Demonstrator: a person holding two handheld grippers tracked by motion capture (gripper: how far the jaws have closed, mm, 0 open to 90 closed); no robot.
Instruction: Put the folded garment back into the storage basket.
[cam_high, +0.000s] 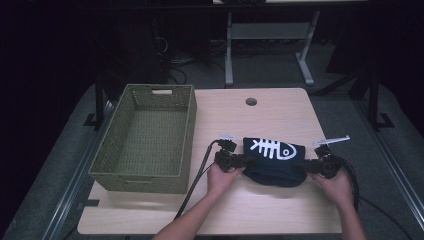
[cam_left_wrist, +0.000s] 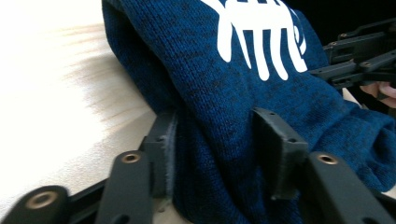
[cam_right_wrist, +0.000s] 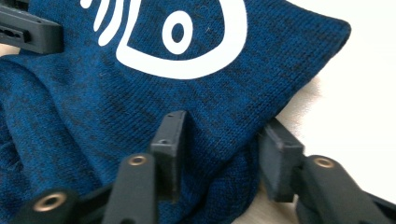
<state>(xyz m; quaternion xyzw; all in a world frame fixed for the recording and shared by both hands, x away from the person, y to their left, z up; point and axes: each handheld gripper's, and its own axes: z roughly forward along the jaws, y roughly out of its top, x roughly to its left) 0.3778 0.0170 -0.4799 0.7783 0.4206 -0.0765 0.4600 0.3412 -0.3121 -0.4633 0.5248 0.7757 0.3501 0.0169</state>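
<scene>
Both claws clamped on the folded blue fish-bone sweater: left claw on its left end, right claw on its right, near-centre of the table. Risk: I'm pinching outer layers only, so lifting toward the wicker basket could unfold it or snag the rim.

Your light wooden table stands on grey carpet, with a round cable hole near its far edge. Beyond it, a white-legged desk frame stands in a dark, dimly lit room.
</scene>
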